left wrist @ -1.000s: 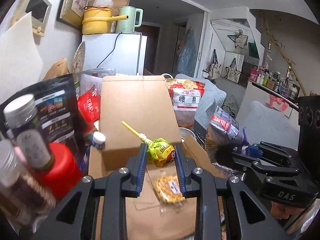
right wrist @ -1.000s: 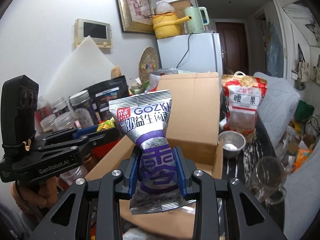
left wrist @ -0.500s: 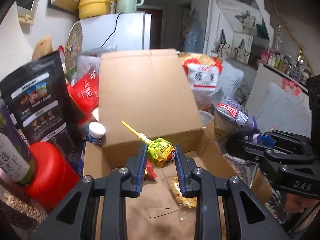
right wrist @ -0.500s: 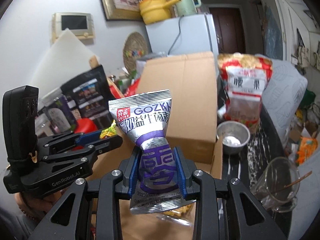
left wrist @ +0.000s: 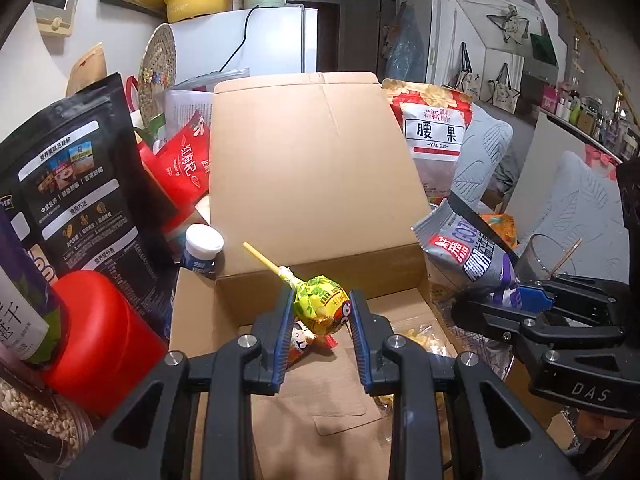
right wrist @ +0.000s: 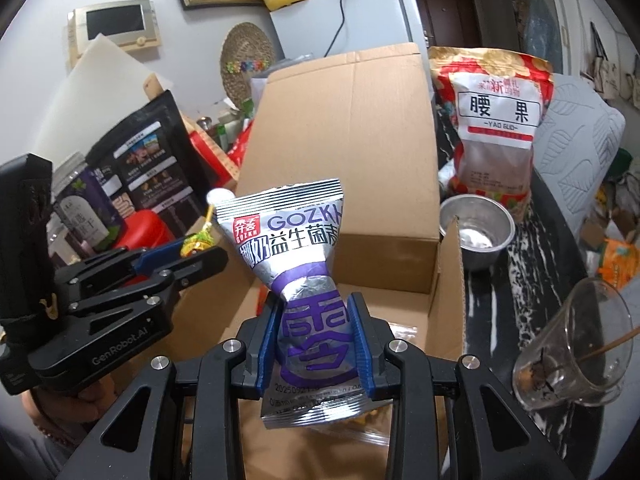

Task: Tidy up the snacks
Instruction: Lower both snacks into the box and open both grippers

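My left gripper [left wrist: 320, 312] is shut on a lollipop [left wrist: 322, 308] in a yellow-green wrapper, its yellow stick pointing up-left, held over the open cardboard box [left wrist: 316, 168]. My right gripper [right wrist: 314, 320] is shut on a silver and purple snack packet [right wrist: 296, 256], held upright over the same box [right wrist: 344, 140]. In the left wrist view the right gripper [left wrist: 524, 300] and its packet [left wrist: 468, 248] hang at the box's right side. In the right wrist view the left gripper [right wrist: 176, 256] is at the left. A red wrapped snack [left wrist: 304, 344] and a clear bag of yellow snacks [left wrist: 420, 336] lie inside the box.
A black pouch [left wrist: 80, 184], a red canister [left wrist: 96, 332], a red packet [left wrist: 188, 160] and a small white-capped bottle [left wrist: 204, 248] crowd the box's left. A cashew bag [right wrist: 496, 128], a steel cup [right wrist: 476, 228] and a glass [right wrist: 572, 344] stand to its right.
Both grippers have moved forward and tipped down over the open box, still holding their snacks. More of the box's inside shows now.
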A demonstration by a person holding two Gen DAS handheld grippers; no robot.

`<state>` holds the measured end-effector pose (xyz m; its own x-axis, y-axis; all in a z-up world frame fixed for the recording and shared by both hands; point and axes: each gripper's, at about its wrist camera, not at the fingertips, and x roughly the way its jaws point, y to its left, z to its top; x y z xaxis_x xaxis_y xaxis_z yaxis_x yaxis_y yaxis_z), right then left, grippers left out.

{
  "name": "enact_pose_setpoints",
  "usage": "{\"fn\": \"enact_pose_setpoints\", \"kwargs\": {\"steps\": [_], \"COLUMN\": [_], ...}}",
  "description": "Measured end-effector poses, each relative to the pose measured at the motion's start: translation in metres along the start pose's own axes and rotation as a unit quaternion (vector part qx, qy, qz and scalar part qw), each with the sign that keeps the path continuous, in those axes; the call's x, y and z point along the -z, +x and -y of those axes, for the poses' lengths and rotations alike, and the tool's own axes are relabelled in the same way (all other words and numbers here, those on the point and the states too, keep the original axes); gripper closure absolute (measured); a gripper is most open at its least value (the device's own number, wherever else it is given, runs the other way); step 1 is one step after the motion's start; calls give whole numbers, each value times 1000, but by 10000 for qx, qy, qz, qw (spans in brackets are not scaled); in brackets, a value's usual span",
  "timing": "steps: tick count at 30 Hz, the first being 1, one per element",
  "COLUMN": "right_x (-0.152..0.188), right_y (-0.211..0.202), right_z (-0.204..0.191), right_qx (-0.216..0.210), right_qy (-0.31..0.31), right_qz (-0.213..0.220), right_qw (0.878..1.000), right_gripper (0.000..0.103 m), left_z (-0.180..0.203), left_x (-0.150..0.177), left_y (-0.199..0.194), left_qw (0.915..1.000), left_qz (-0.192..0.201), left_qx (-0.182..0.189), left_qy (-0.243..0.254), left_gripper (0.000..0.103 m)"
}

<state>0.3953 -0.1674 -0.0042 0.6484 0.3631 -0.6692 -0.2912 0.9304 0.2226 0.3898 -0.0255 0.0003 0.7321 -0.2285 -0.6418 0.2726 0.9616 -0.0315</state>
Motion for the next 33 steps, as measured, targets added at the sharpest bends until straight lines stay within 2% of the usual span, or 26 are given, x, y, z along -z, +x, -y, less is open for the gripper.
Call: {"fn": "enact_pose_setpoints", "kwargs": {"steps": [5,10,15,22,29,33], "right_x": [1,1,1,2,5,4], "right_y": [5,4,4,-3,-18,-30], "right_z": [0,0,-2,-6,-10,-17], "right_qx": [74,170,215,338,444,366], "right_qy": [-32,-83,-97,-186,-163,-158], "right_qz": [-122,-139,-174,-100,33,98], "right_qw": [9999,9997,9996,9992,9989,9992], "right_gripper": [69,58,54,54,54,54], "left_z": [2,0,-2,-2,4,9], "left_x": [1,3,5,6,1,-3], "left_y": [10,25,32,31,12,-7], "left_qw": [9997,9982,9966,9960,9977,9984], "left_qz": [-234,-591,-794,-845,-646,-476], "left_qx": [14,-20,-140,-221,-169,-274], "left_qy": [-1,-103,-162,-188,-140,-89], "left_gripper": [76,76,76,75,75,75]}}
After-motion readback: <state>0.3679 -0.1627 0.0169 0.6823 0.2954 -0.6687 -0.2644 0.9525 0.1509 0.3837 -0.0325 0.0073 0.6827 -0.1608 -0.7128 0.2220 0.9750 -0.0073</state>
